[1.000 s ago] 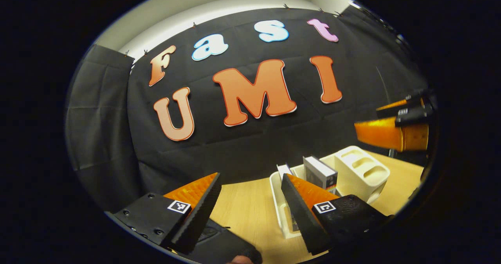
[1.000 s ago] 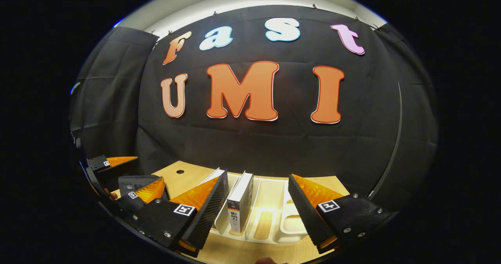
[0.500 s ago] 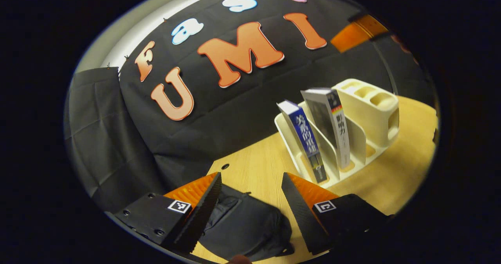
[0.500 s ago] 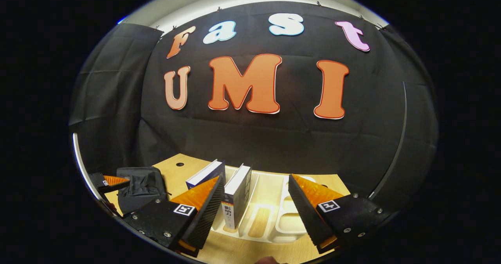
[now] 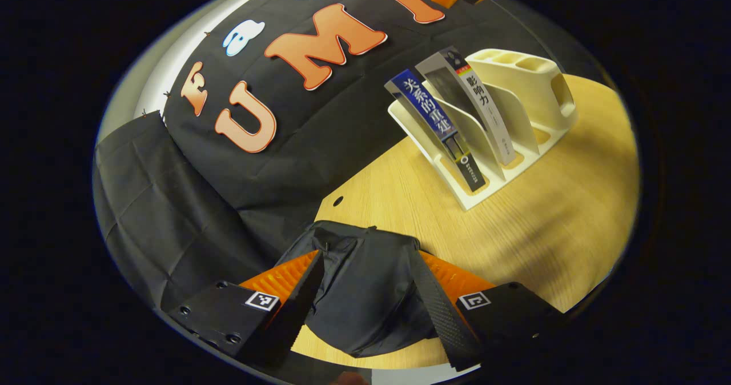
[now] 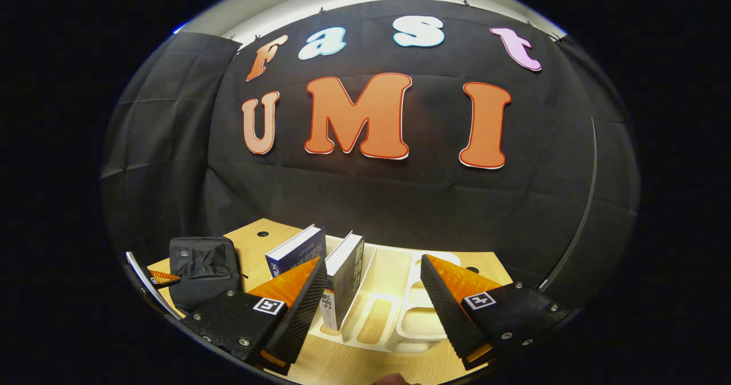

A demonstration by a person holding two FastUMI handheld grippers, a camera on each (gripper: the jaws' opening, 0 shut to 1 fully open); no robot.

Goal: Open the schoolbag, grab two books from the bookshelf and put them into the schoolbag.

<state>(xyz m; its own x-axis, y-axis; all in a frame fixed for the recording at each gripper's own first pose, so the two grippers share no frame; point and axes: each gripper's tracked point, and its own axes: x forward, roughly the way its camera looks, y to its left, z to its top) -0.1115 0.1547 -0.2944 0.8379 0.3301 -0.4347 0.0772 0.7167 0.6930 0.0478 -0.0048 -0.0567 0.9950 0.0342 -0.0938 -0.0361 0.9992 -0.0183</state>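
Descent is what has changed for your left gripper (image 5: 365, 311): a second ago it looked at the wall with only a corner of the bag under it, and now it has tipped down over the bag (image 5: 365, 285), which sits in the gap between its wide-spread fingers. Neither finger looks to be pressing the fabric, so nothing is gripped yet. I judge this as the start of the opening step; I cannot make out the zipper pull, so you will need to find it before closing.

Your right gripper (image 6: 371, 311) has barely shifted. It hovers in front of the shelf (image 6: 400, 316) with fingers wide and empty, lined up roughly with the grey book's slot, ready to pull a book once the bag is open.

Count: one bag, lying on the table (image 5: 542, 202) near its left edge, well apart from the shelf. One shelf, white, with dividers. Two books, both upright-leaning in neighbouring slots: a blue book (image 5: 437, 125) and a grey book (image 5: 480, 102). Both are still shelved, so no book is in the bag.
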